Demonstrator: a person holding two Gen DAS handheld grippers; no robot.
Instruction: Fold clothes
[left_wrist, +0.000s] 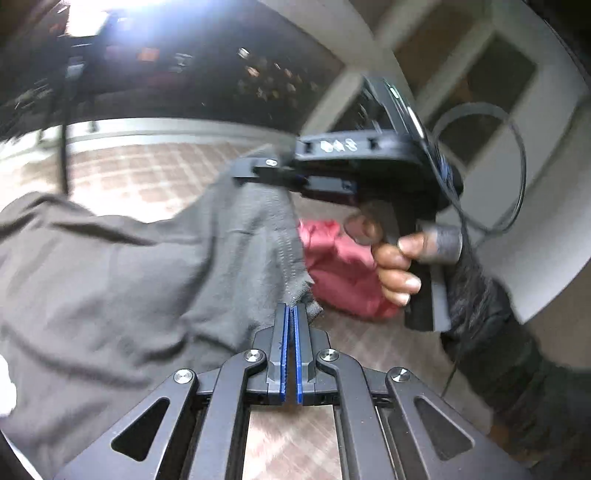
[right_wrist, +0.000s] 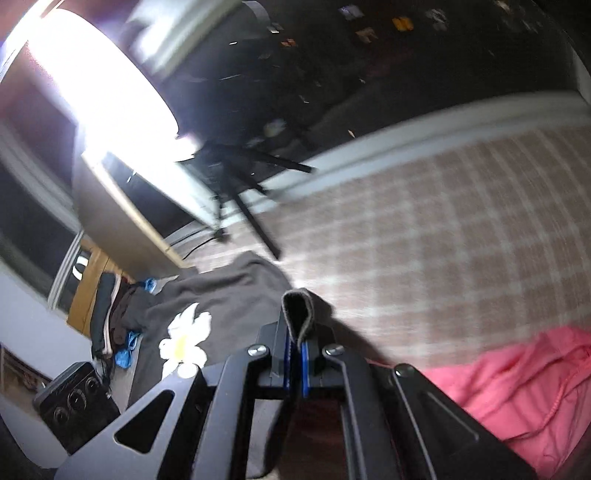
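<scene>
A dark grey garment (left_wrist: 122, 280) with a white flower print (right_wrist: 184, 339) is lifted over a checked bed cover. My left gripper (left_wrist: 291, 314) is shut on its hemmed edge. My right gripper (right_wrist: 295, 328) is shut on a folded corner of the same garment (right_wrist: 236, 291). In the left wrist view the right gripper (left_wrist: 258, 171) is up and to the right, pinching the cloth's top edge, with the hand on its handle. The cloth hangs stretched between the two grippers.
A pink garment (left_wrist: 343, 269) lies on the checked cover (right_wrist: 443, 229), also at the right in the right wrist view (right_wrist: 524, 387). A pile of dark clothes (right_wrist: 114, 314) and a black device (right_wrist: 74, 402) lie at the left. A black tripod (right_wrist: 240, 184) stands beyond the bed.
</scene>
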